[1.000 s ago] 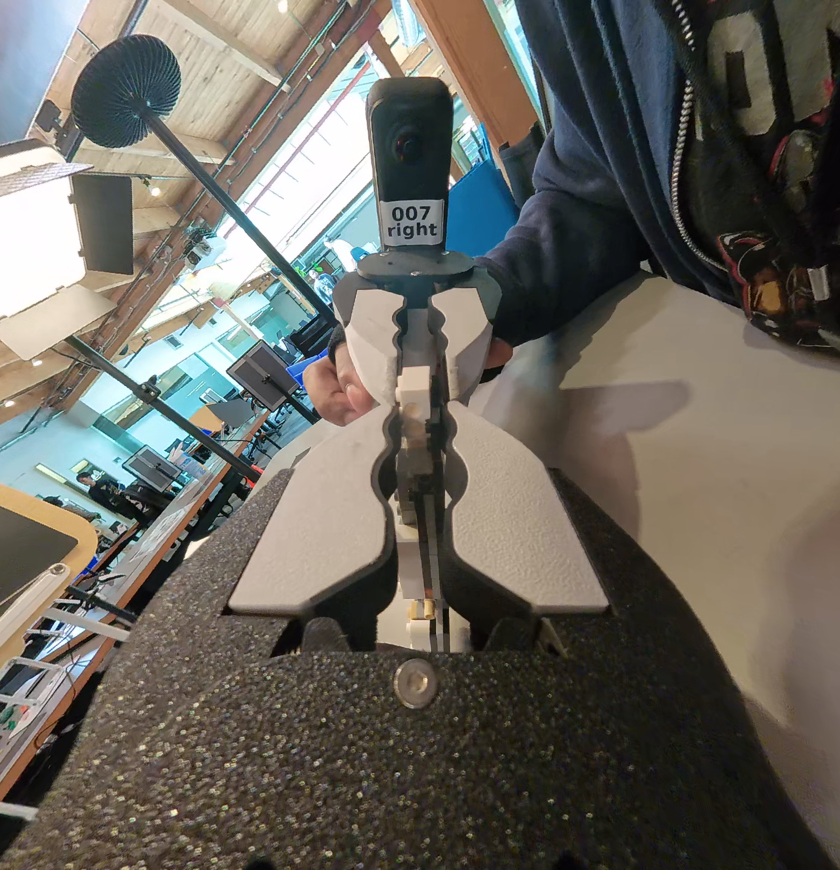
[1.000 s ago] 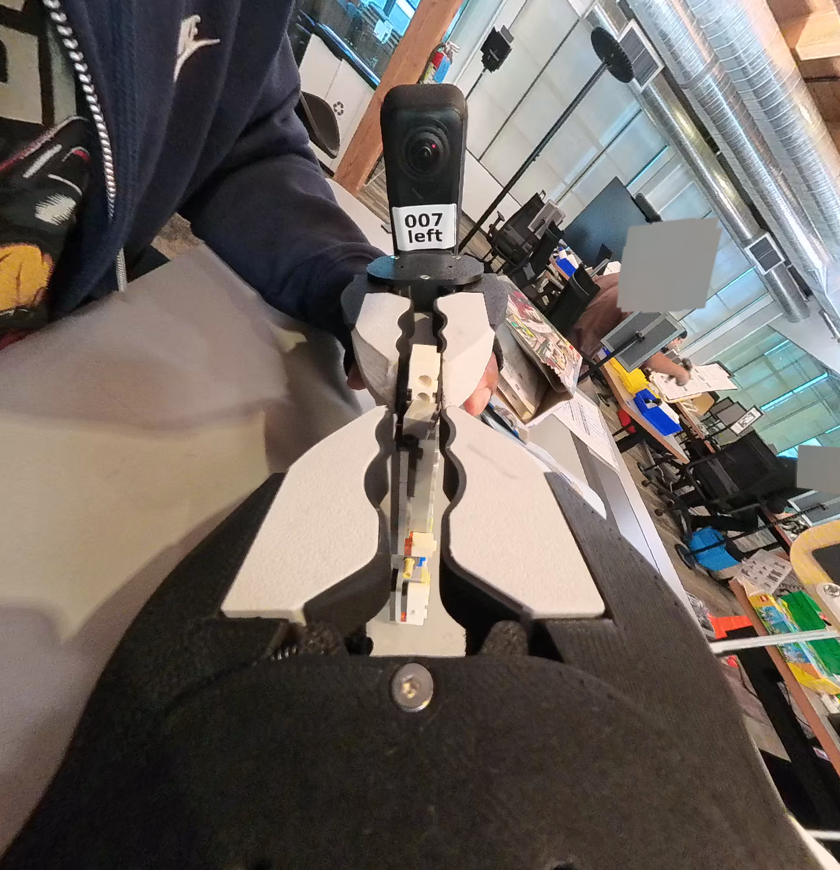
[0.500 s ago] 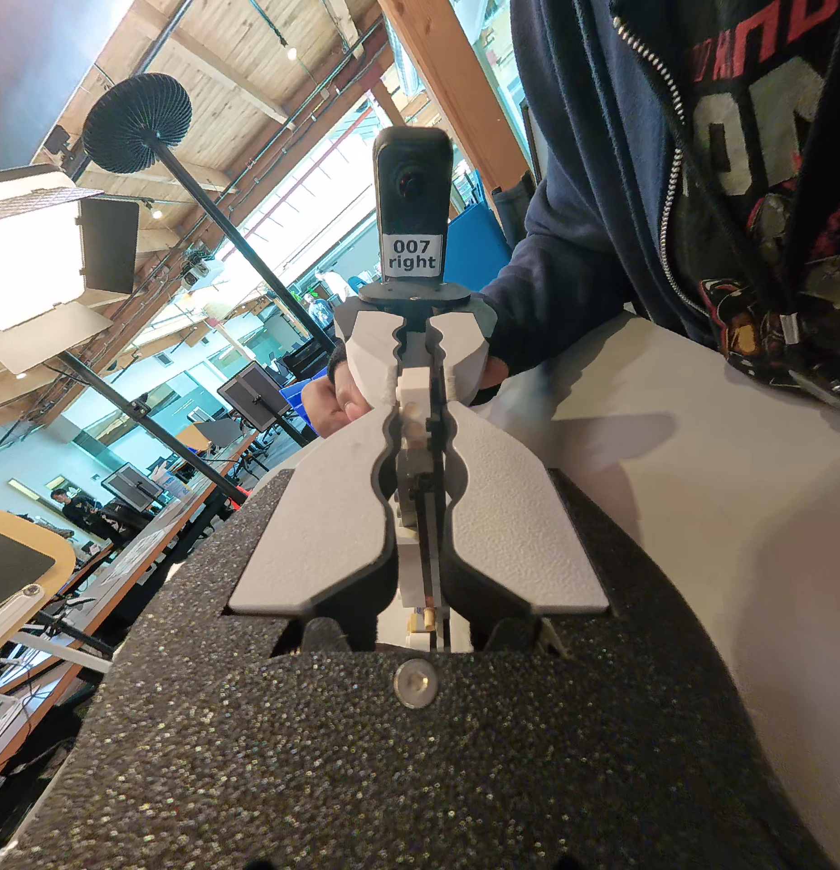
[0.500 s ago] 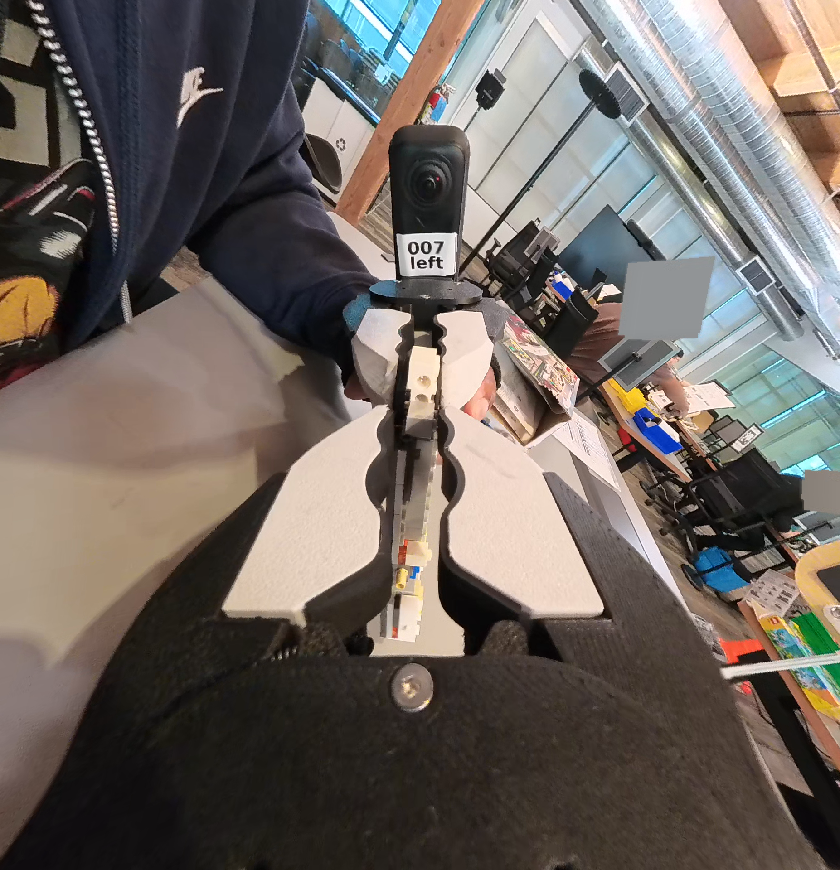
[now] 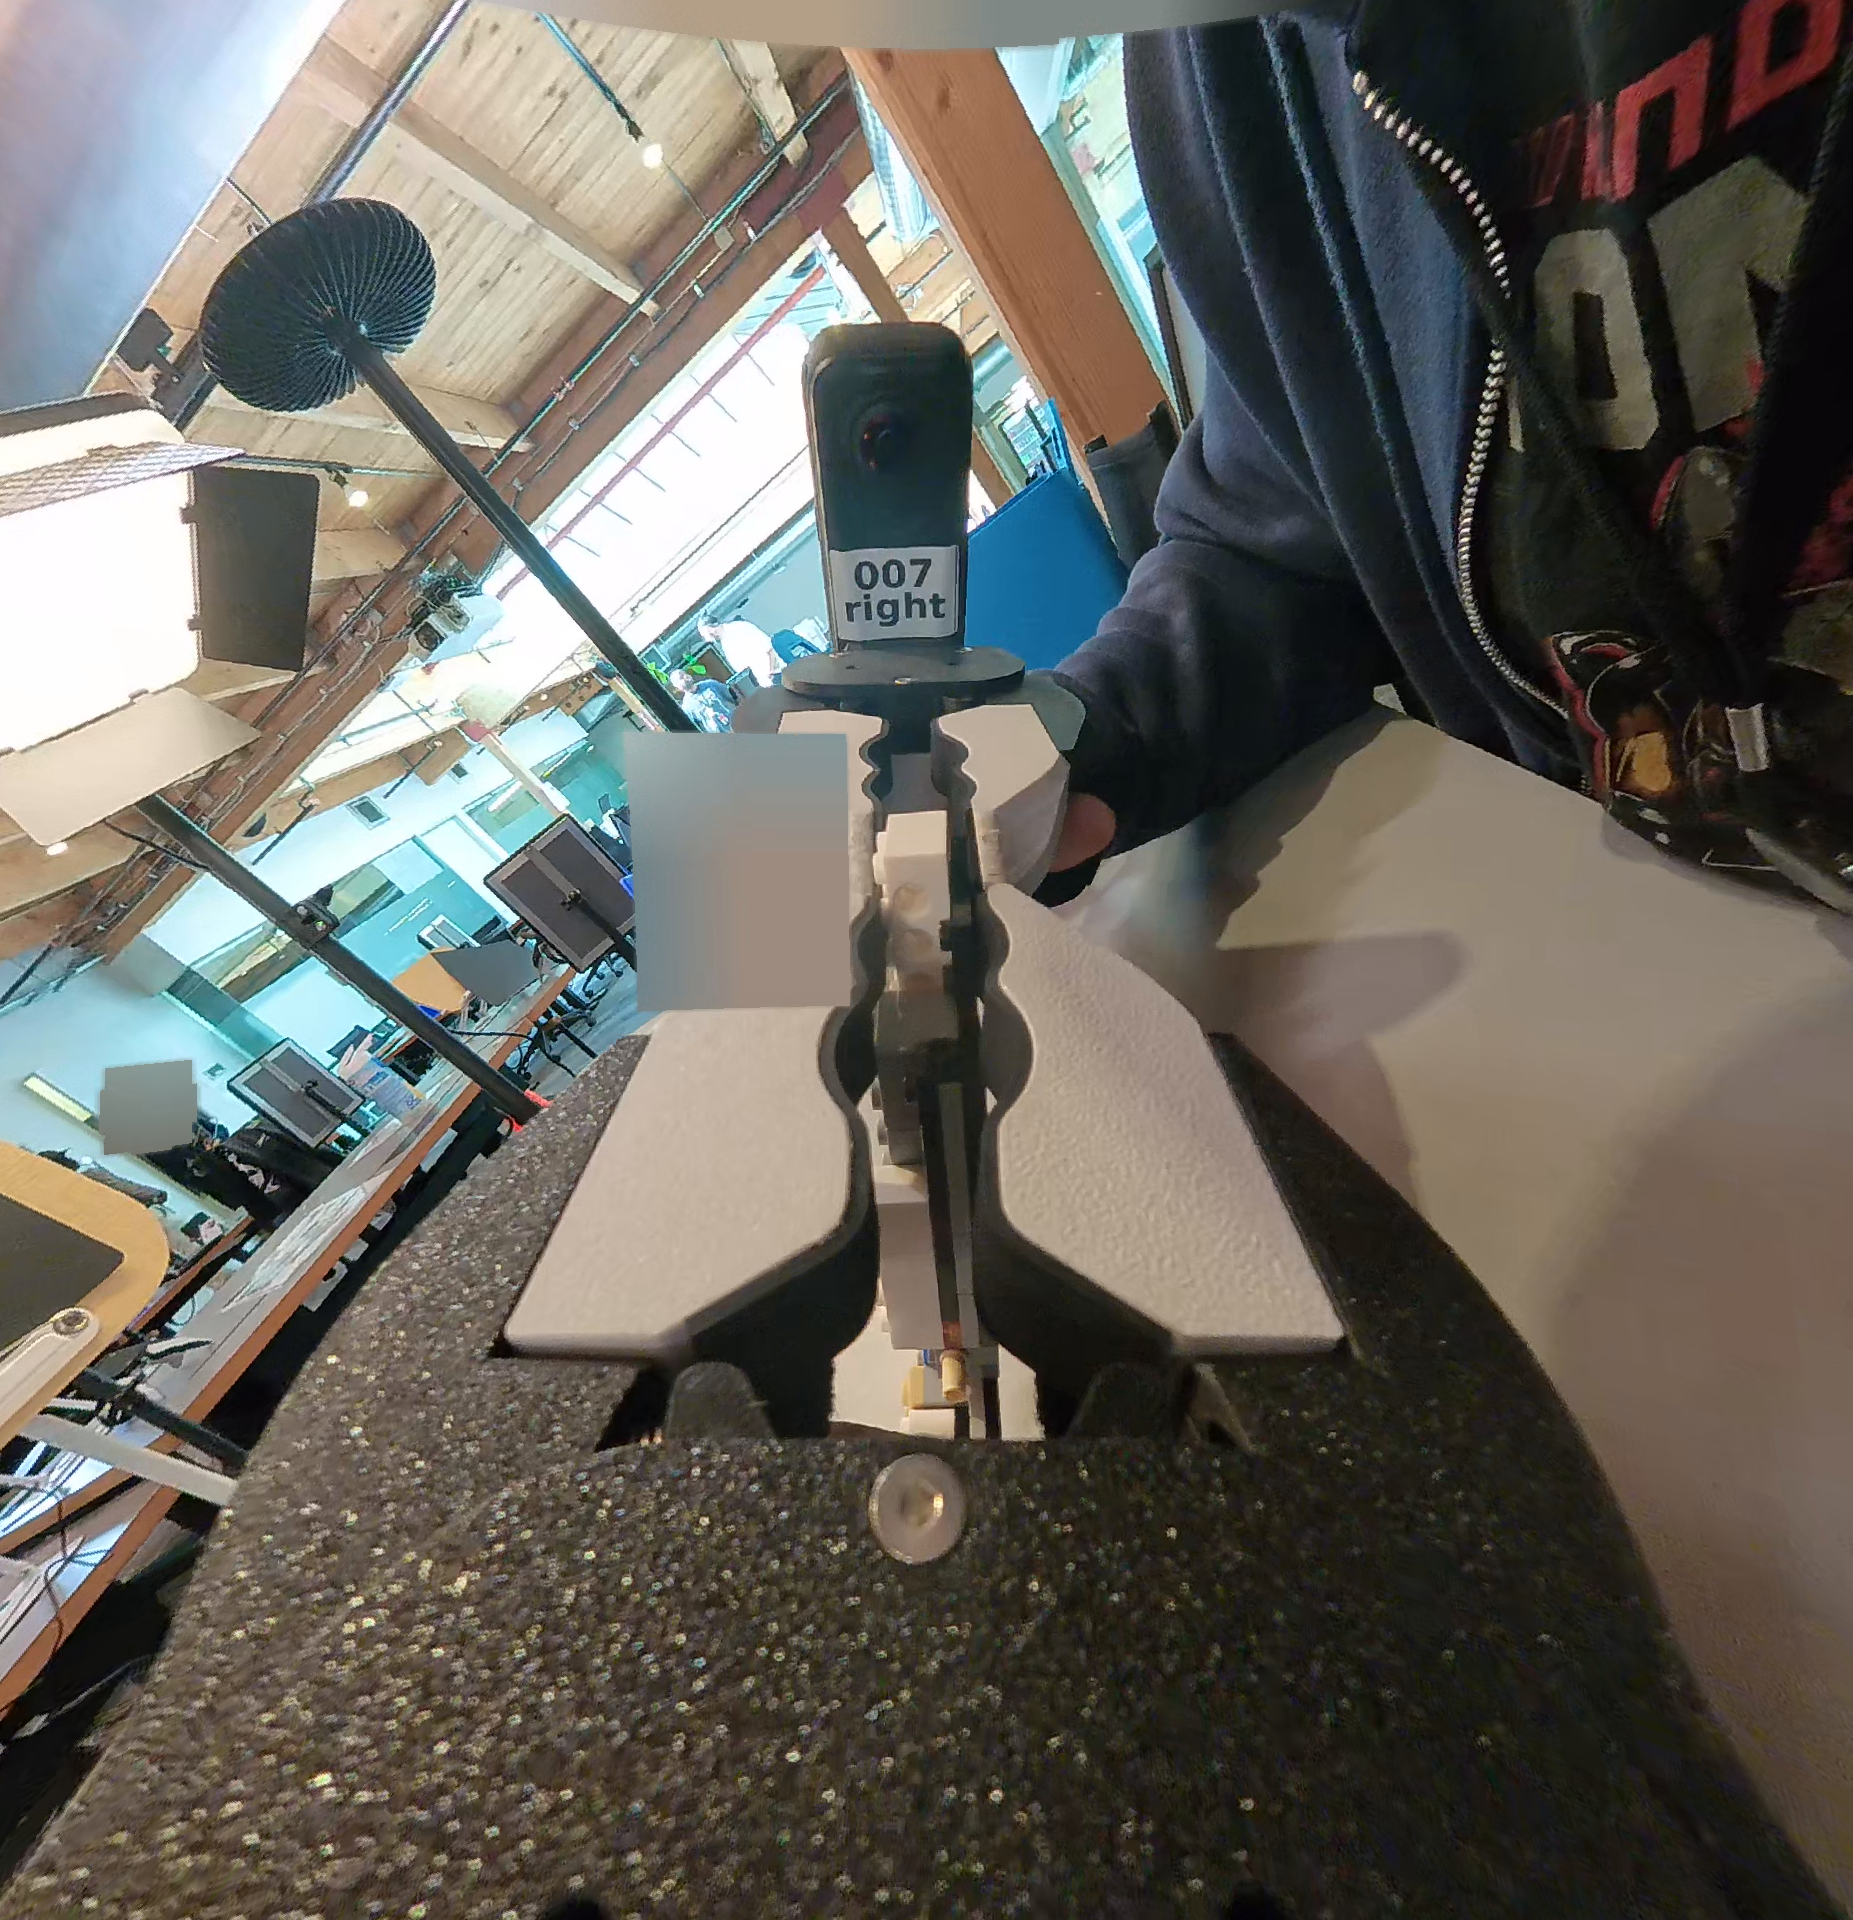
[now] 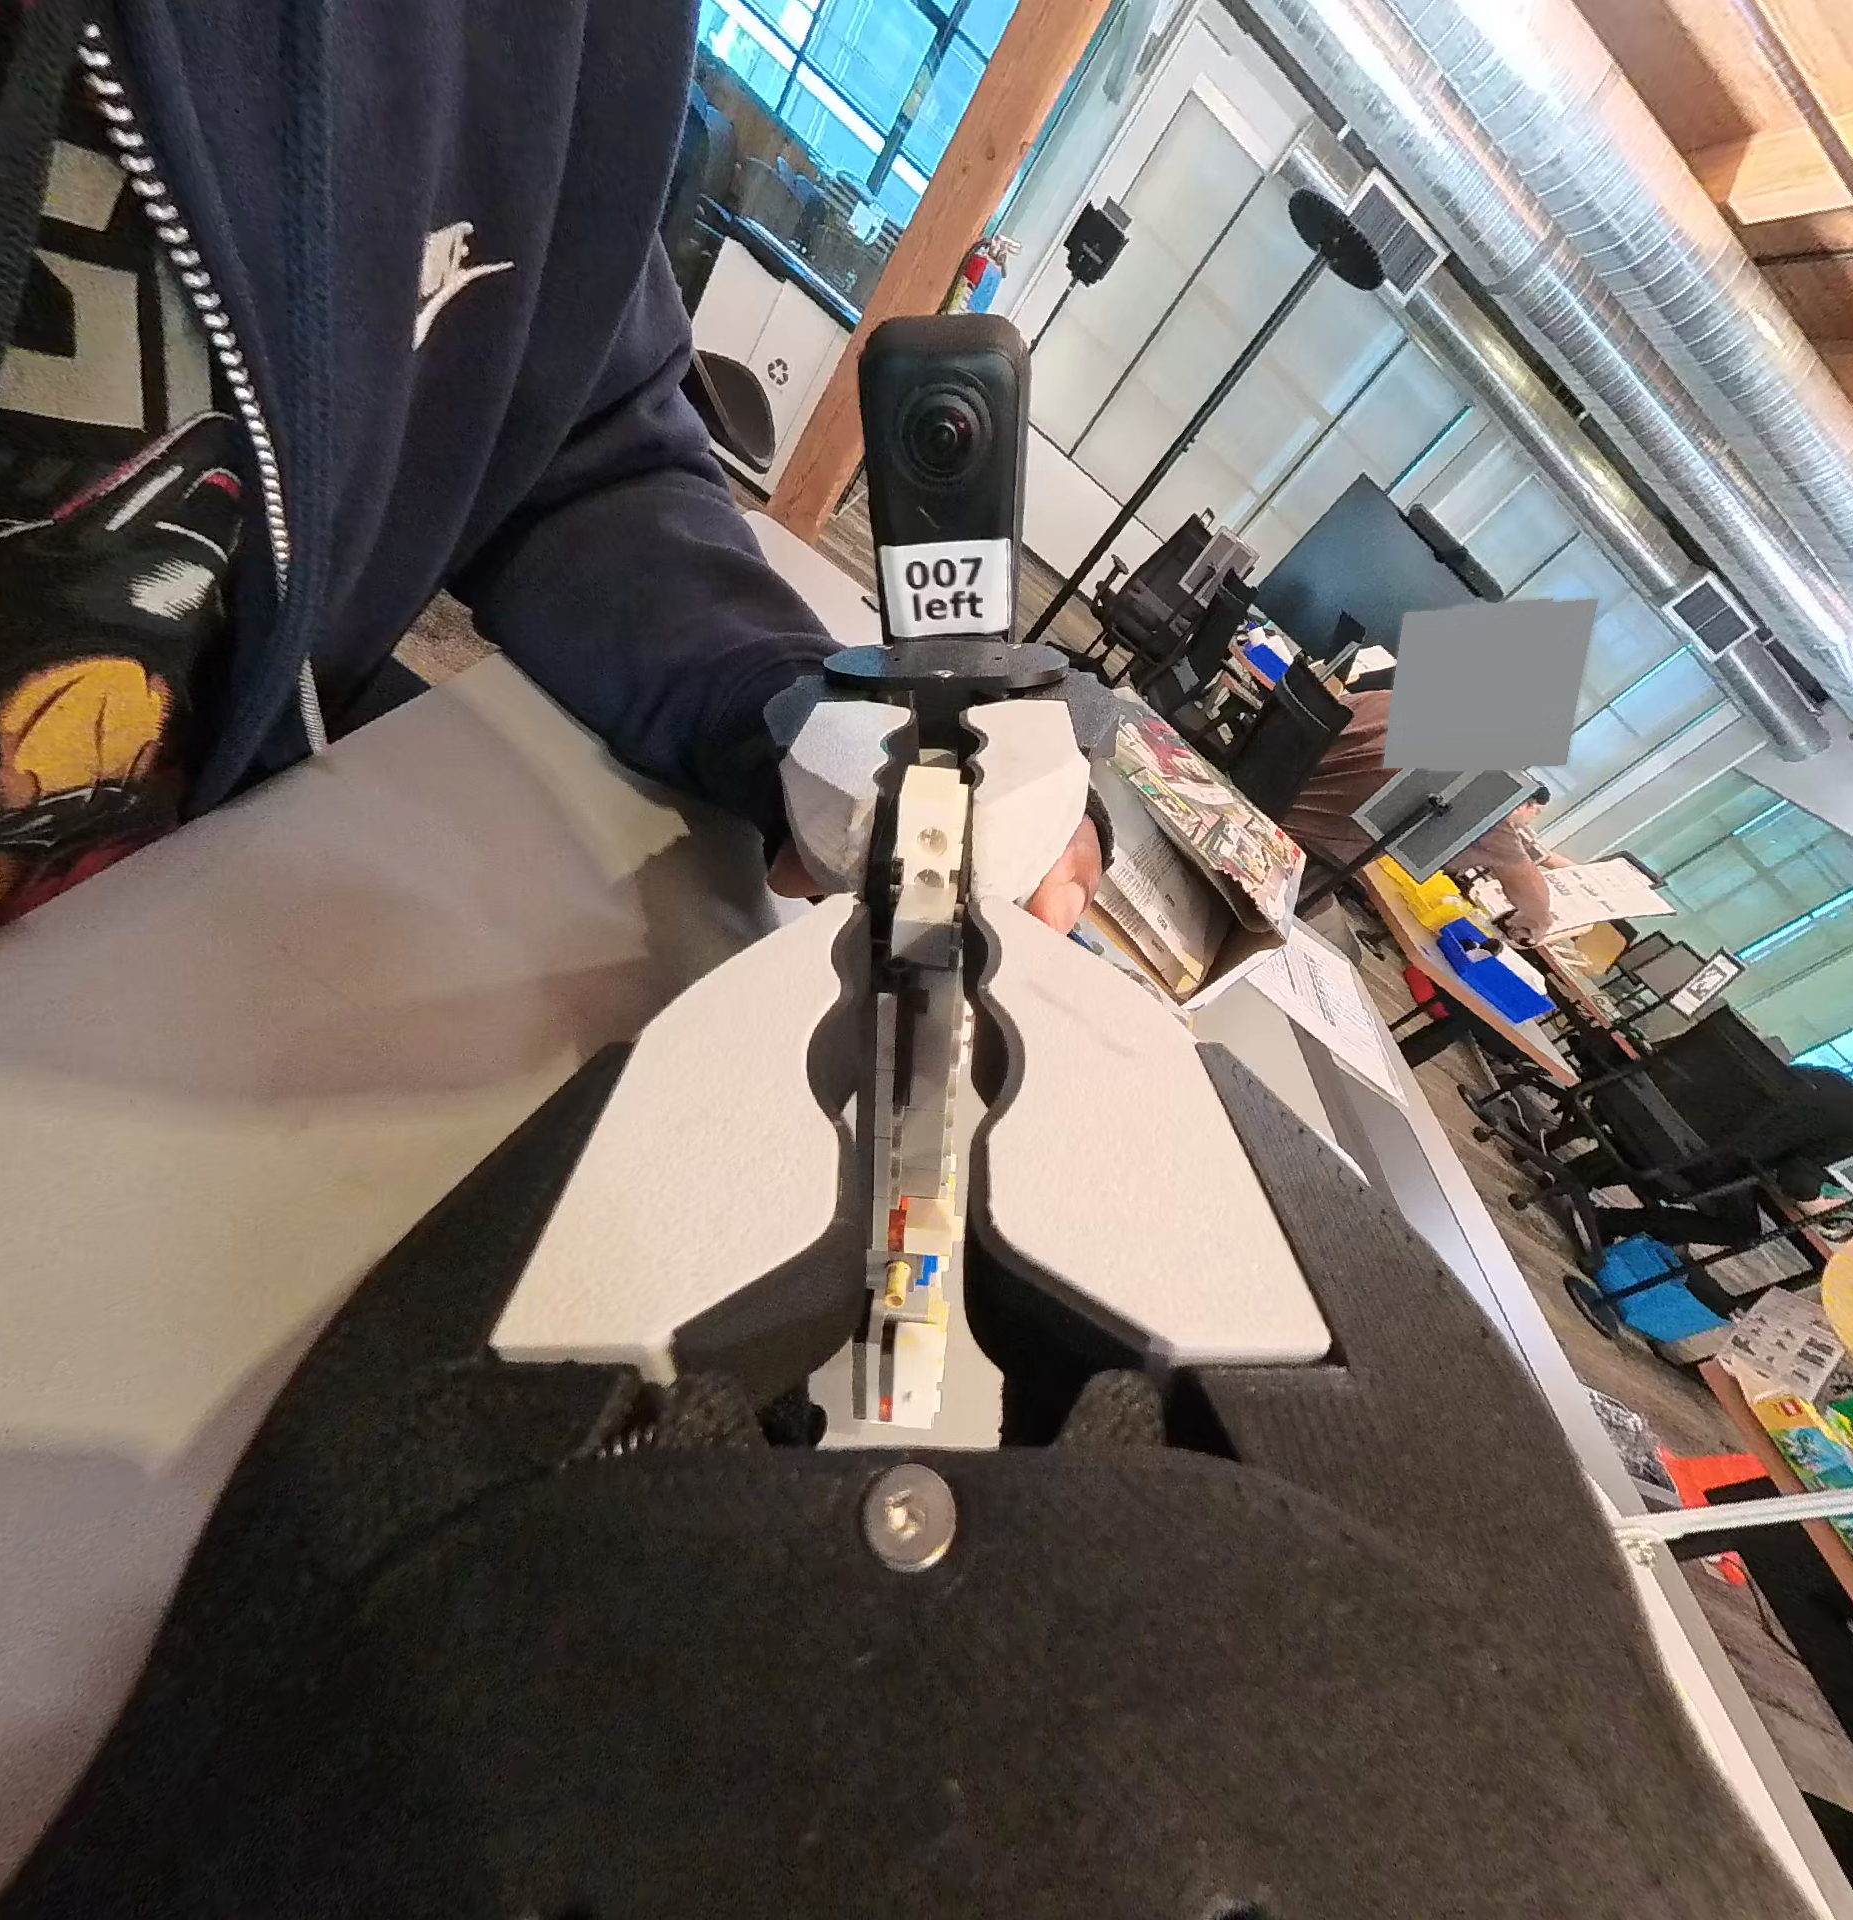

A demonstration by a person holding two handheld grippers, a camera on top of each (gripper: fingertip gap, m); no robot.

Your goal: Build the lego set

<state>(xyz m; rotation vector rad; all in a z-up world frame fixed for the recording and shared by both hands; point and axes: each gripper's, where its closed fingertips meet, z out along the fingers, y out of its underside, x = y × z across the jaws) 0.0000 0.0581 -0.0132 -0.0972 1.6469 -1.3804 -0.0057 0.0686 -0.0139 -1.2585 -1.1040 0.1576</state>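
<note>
Fingers first: left gripper [image 5: 917,997] narrowed onto one long toy-brick assembly [image 5: 917,1195], pads pressed on its flanks; right gripper [image 6: 917,935] clamped just as narrowly on the same piece from the opposite end. Tip to tip, nose to nose, held up off the pale table [image 5: 1524,1091], close to a navy zip hoodie [image 5: 1317,364]. Probably gripped at both ends to brace it for pushing or pulling along its length. Running down the slot between each pair of fingers: grey and black plates [image 6: 901,1122], then a white brick [image 6: 930,831] at the far tips, bridging the two grippers. Smallest last: tiny yellow, blue and orange bits [image 6: 917,1262] near the right gripper's base.
</note>
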